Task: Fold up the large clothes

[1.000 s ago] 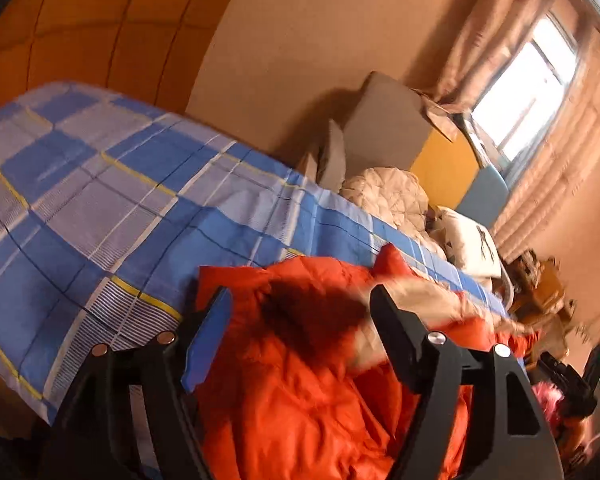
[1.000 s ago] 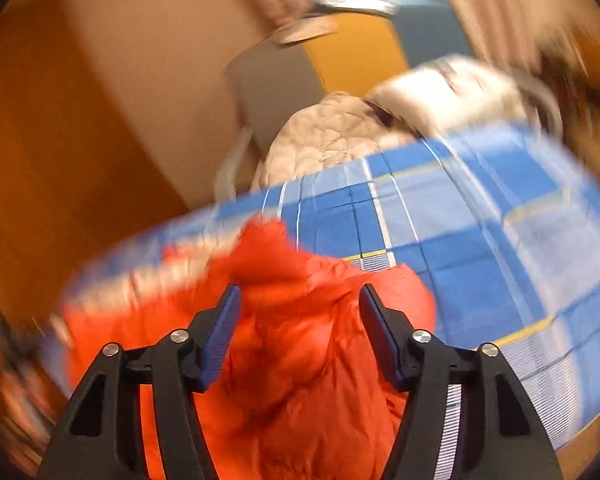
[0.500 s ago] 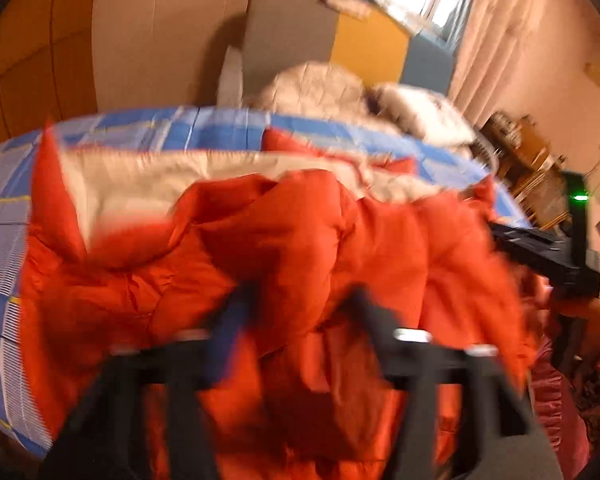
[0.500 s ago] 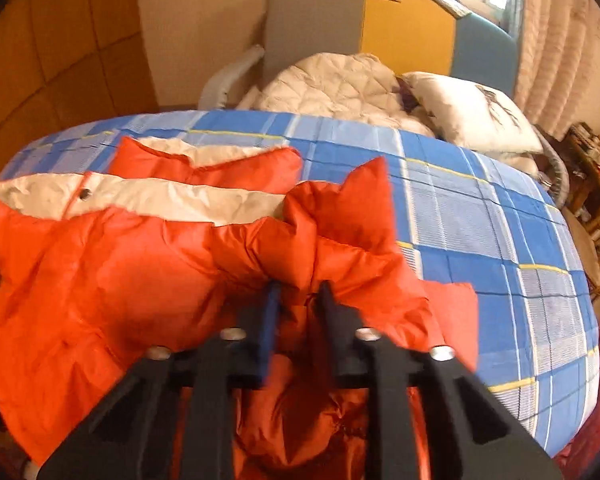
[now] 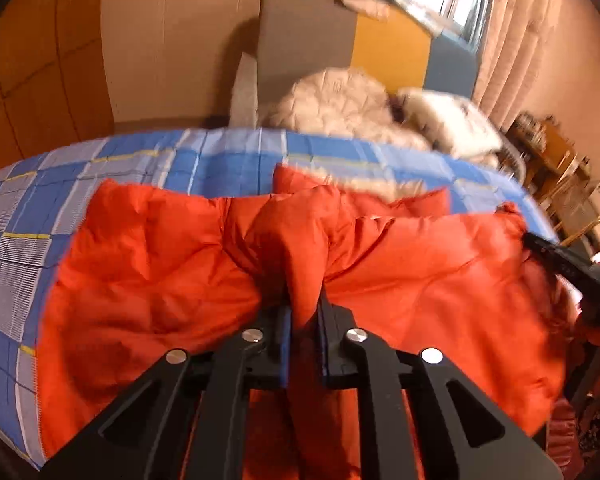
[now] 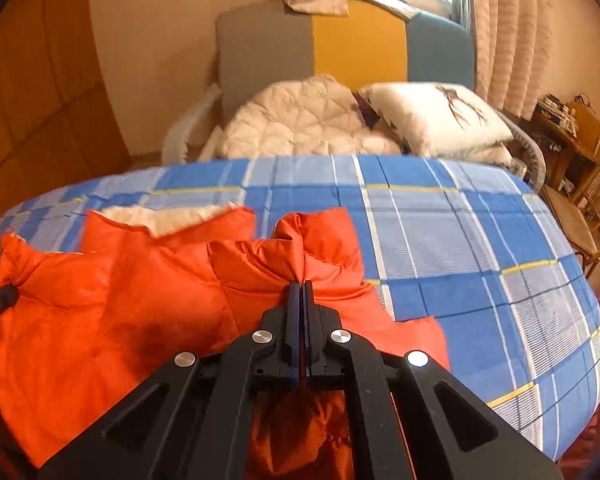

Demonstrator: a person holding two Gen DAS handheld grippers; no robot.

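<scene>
One orange jacket (image 5: 420,280) lies crumpled on the bed (image 6: 460,232), cream lining showing. The left hand-held gripper (image 5: 303,312) is closing on a fold of it; the right hand-held gripper (image 6: 301,300) pinches another fold tight. Two pillows (image 6: 432,116) lie beyond.

The puffy orange padded jacket (image 6: 112,304) lies on the blue checked bedsheet (image 6: 460,240); behind the bed, a white quilted cushion (image 6: 300,128) sits left of a white printed pillow (image 6: 440,116).
</scene>
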